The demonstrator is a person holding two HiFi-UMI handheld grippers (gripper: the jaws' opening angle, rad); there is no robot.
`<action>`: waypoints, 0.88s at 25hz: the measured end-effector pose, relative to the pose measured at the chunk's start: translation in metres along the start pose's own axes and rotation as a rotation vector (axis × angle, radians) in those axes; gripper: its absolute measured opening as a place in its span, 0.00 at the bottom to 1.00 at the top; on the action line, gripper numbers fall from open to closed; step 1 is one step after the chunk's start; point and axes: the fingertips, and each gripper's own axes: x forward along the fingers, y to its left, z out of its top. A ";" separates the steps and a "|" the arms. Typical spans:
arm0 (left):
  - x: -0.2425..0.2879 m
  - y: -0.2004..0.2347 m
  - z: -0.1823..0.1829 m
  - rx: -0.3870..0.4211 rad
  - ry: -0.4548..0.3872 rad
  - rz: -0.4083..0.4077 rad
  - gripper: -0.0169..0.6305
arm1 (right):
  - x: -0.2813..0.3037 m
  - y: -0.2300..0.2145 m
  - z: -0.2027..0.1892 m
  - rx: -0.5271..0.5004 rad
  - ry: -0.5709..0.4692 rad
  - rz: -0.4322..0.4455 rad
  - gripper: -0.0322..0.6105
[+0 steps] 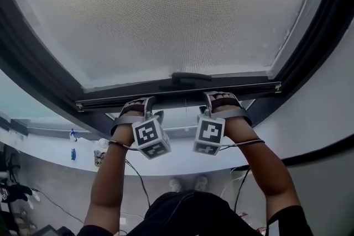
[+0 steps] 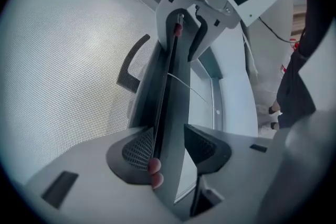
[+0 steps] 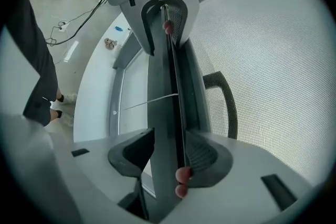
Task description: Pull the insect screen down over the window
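The grey mesh insect screen [image 1: 166,8] fills the upper head view. Its dark bottom bar [image 1: 177,95] runs across below a small black handle [image 1: 191,77]. My left gripper [image 1: 145,109] is shut on the bar left of the handle, and my right gripper [image 1: 218,99] is shut on it to the right. In the left gripper view the bar [image 2: 168,92] passes between the pads [image 2: 137,149] of the left gripper [image 2: 168,147]. In the right gripper view the bar [image 3: 165,92] runs the same way through the right gripper [image 3: 170,149]. Each view shows the other gripper at the bar's far end.
A dark window frame [image 1: 33,80] curves round the screen, with glass below the bar and a pale sill [image 1: 55,143]. White wall [image 1: 321,119] stands at the right. Cables [image 1: 135,179] hang from the grippers over the floor by the person's shoes [image 1: 188,182].
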 end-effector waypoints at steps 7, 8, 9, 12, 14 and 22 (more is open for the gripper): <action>-0.001 0.002 -0.002 0.057 0.046 0.015 0.31 | -0.004 0.000 -0.004 -0.050 0.019 0.033 0.34; -0.003 0.002 0.001 0.045 0.037 0.005 0.31 | -0.005 0.000 -0.004 -0.047 0.017 0.042 0.34; -0.005 0.003 0.003 0.033 0.025 0.000 0.31 | -0.006 0.000 -0.004 -0.044 0.015 0.049 0.34; -0.006 0.003 0.006 0.017 0.008 0.004 0.31 | -0.009 0.000 -0.001 -0.035 0.008 0.068 0.34; -0.004 0.000 -0.002 0.031 0.038 -0.003 0.31 | -0.010 0.003 -0.002 -0.041 0.021 0.079 0.34; 0.000 -0.001 -0.002 0.009 0.008 -0.015 0.31 | -0.002 0.006 -0.005 -0.072 0.059 0.073 0.34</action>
